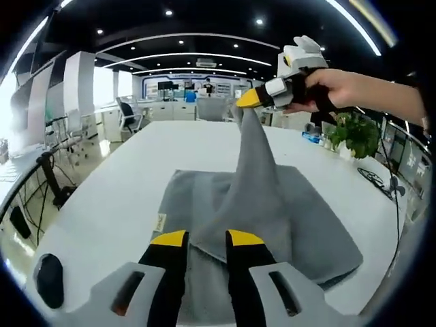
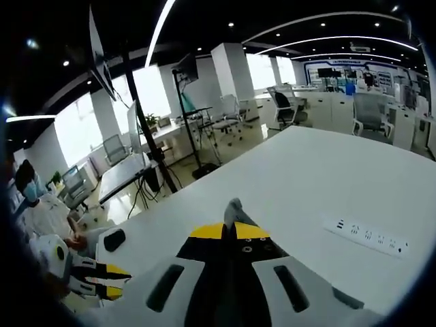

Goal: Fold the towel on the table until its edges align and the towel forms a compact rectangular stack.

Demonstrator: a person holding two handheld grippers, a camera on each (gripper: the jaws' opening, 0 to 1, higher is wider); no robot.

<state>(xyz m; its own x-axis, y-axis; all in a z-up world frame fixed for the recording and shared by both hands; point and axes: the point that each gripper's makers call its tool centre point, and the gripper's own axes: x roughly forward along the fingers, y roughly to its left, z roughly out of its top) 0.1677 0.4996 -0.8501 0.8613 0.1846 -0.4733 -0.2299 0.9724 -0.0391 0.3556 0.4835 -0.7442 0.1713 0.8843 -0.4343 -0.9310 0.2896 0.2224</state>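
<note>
A black computer mouse (image 1: 48, 279) lies at the lower left of the left gripper view on the white table (image 1: 136, 184), while a potted green plant (image 1: 354, 133) stands at the right edge beside a dark cable (image 1: 397, 197) that trails down over the tabletop. In the right gripper view a white power strip (image 2: 368, 236) lies flat at the lower right of the table (image 2: 327, 177), and a black mouse (image 2: 113, 239) sits at the lower left. Office chairs (image 2: 286, 105) and desks line the windows in the upper middle, and a black monitor stand (image 2: 146, 129) rises at the upper left.
</note>
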